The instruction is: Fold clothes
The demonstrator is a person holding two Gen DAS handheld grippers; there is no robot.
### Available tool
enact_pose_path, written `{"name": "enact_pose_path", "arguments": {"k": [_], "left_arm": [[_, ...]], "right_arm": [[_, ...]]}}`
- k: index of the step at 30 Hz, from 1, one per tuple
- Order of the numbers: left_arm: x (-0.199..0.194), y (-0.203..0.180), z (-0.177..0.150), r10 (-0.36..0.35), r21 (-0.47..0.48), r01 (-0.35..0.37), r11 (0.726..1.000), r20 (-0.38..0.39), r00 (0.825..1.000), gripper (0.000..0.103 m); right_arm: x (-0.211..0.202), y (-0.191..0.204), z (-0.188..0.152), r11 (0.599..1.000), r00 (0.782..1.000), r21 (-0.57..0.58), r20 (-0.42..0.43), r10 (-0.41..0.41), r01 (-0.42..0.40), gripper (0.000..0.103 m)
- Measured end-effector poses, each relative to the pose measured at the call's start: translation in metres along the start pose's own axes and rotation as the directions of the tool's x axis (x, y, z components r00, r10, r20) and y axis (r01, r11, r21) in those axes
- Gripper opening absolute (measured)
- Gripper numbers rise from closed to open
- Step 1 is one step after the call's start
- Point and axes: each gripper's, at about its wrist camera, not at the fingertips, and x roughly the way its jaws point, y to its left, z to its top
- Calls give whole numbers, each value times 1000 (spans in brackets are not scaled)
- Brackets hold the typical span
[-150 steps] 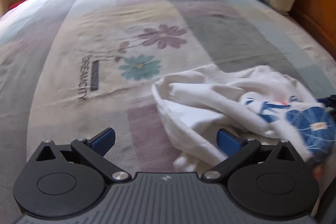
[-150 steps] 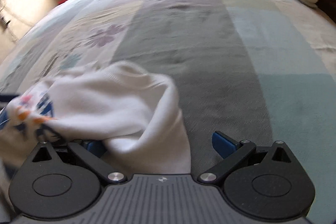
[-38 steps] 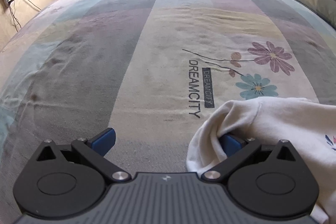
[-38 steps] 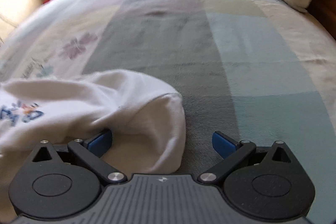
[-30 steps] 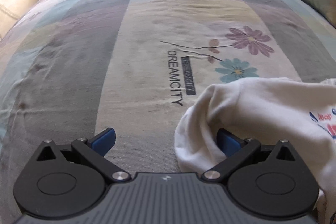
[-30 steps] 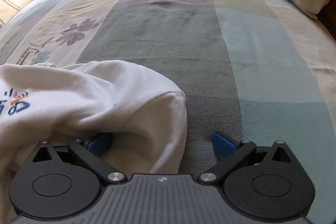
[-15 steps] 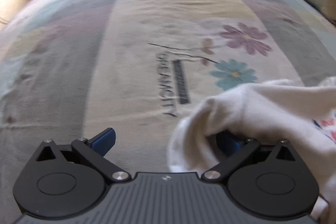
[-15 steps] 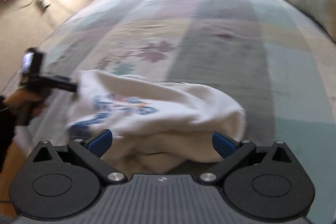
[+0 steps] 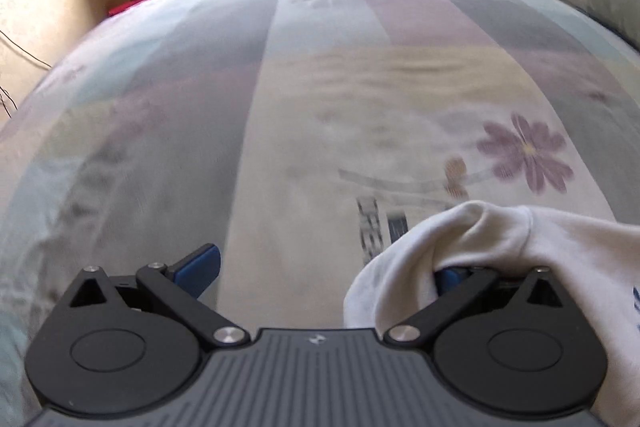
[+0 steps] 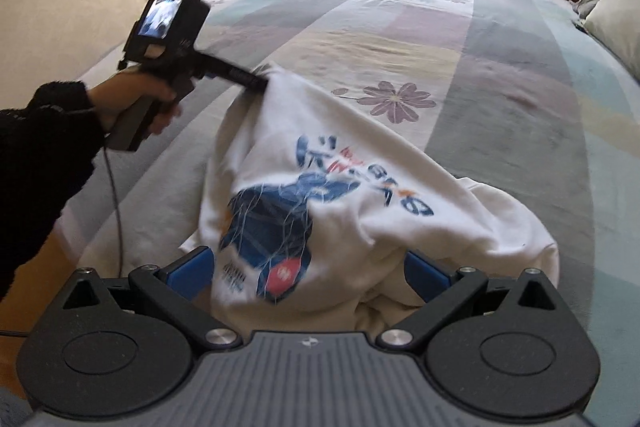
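A bed [image 9: 320, 107] with a patchwork sheet fills the left wrist view; the left hand-held gripper [image 9: 324, 267] is spread wide, white shirt [image 9: 500, 239] draped over its right finger. In the right wrist view, the right hand-held gripper [image 10: 308, 267] gapes around the crumpled shirt. No fold is made yet.

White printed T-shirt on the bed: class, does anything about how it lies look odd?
Yes. The T-shirt lies bunched, not flat: one edge is draped over a finger of the open left gripper, the other end heaped between the open right gripper's fingers.
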Motion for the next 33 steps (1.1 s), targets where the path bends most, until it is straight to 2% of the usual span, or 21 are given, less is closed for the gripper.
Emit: {"name": "enact_pose_path", "arguments": {"k": [6,8,11,16,19,23,25,28,31,33], "left_arm": [[10,17,41,125,-95,-120,988,52,991,101],[19,17,44,84,-84,-84,993,-3,996,100],[23,9,30,60,-31,-62,998,-50,997,100],[-3,6,-7,-66,-54,61,997,-85,994,100],[-30,5,-35,-156,-83,148,985,-96,983,101],[-55,-6,-76,-284,-132,268,954,-120,951,101],[-57,-15,-94,-307,-143,287,947,-148,940,101],[-60,-21,-115,-299,-168,273,947,-156,941,101],[-65,-18,-122,-329,-236,292,927,-135,935,101],[-66,-23,-121,-324,-229,287,930,-139,936,101]], "right_arm": [[0,-1,1,999,1000,50,11,14,-15,103],[1,-3,-1,998,1000,66,7,14,-15,103],[3,-3,-4,997,1000,81,0,15,-15,103],[-1,-3,-9,996,1000,85,0,24,-24,103],[-4,-2,-13,995,999,90,8,32,-33,103],[-10,4,-20,993,999,111,15,50,-51,103],[-13,7,-24,992,998,113,15,54,-55,103],[-21,12,-30,993,999,102,17,49,-51,103],[-27,11,-35,994,999,105,20,36,-38,103],[-29,9,-37,993,999,117,21,29,-31,103]]}}
